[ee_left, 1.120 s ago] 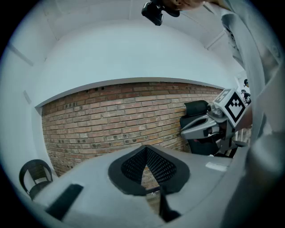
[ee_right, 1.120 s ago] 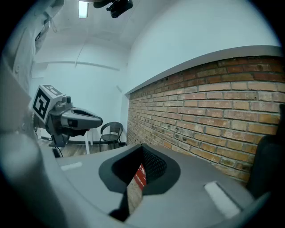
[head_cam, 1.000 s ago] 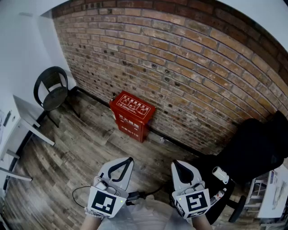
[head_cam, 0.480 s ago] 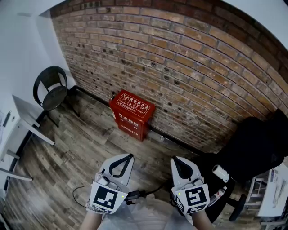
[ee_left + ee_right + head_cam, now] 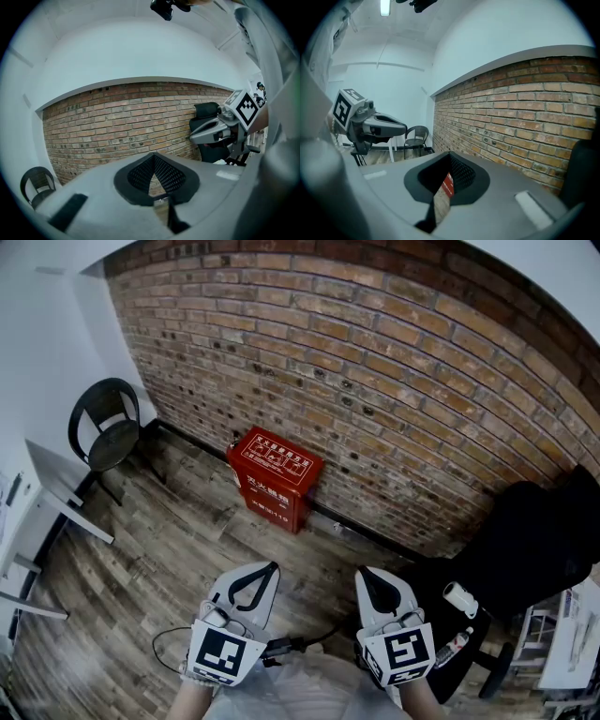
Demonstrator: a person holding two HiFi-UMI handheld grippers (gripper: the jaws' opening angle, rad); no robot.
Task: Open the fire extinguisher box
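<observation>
The red fire extinguisher box (image 5: 274, 480) stands on the wooden floor against the brick wall, its lid closed, white print on top and front. Both grippers hover low in the head view, well short of the box and apart from it. My left gripper (image 5: 272, 571) is shut, its tips meeting with nothing between them; in its own view the left gripper (image 5: 153, 157) faces the brick wall. My right gripper (image 5: 364, 579) is also shut and empty. In the right gripper view a sliver of the red box (image 5: 448, 184) shows through the gap below the right gripper's tips (image 5: 450, 154).
A black chair (image 5: 108, 426) stands in the left corner beside a white table (image 5: 58, 491). A black office chair (image 5: 530, 554) and a bottle (image 5: 459, 601) are at the right. A cable (image 5: 165, 641) lies on the floor near my left gripper.
Almost nothing: both grippers drift slightly lower in the head view and stay shut. The box has not moved.
</observation>
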